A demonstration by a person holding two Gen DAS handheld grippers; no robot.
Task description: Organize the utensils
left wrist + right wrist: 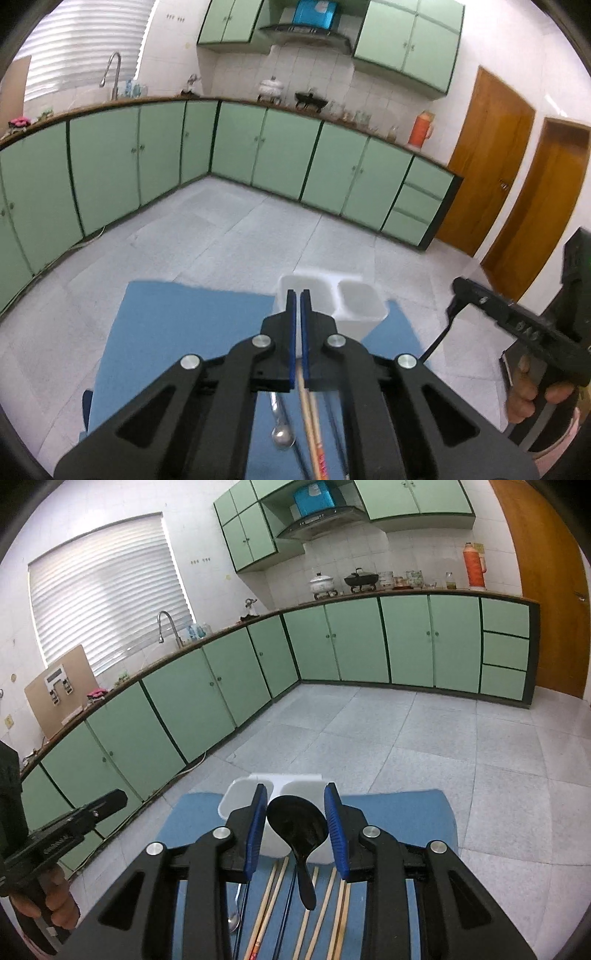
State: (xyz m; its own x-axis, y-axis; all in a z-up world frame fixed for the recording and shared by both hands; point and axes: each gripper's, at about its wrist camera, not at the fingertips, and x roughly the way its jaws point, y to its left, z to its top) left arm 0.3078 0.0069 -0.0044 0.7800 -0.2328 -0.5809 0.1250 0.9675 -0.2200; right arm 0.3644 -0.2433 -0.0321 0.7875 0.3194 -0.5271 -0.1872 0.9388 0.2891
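A white two-compartment holder [354,295] [291,786] stands at the far end of a blue mat [177,325] [399,812]. My left gripper [299,295] is shut on a pair of wooden chopsticks [310,417], held above the mat just before the holder. A metal spoon [282,435] [234,921] lies on the mat below it. My right gripper [295,794] is open above a black ladle [299,830], whose bowl leans against the holder. Several wooden chopsticks [325,904] lie on the mat under the right gripper.
The mat lies on a table over a grey tiled floor [221,229]. Green kitchen cabinets [221,694] line the far walls. The other gripper and the hand holding it show at the right edge of the left wrist view [524,332] and the left edge of the right wrist view [55,842].
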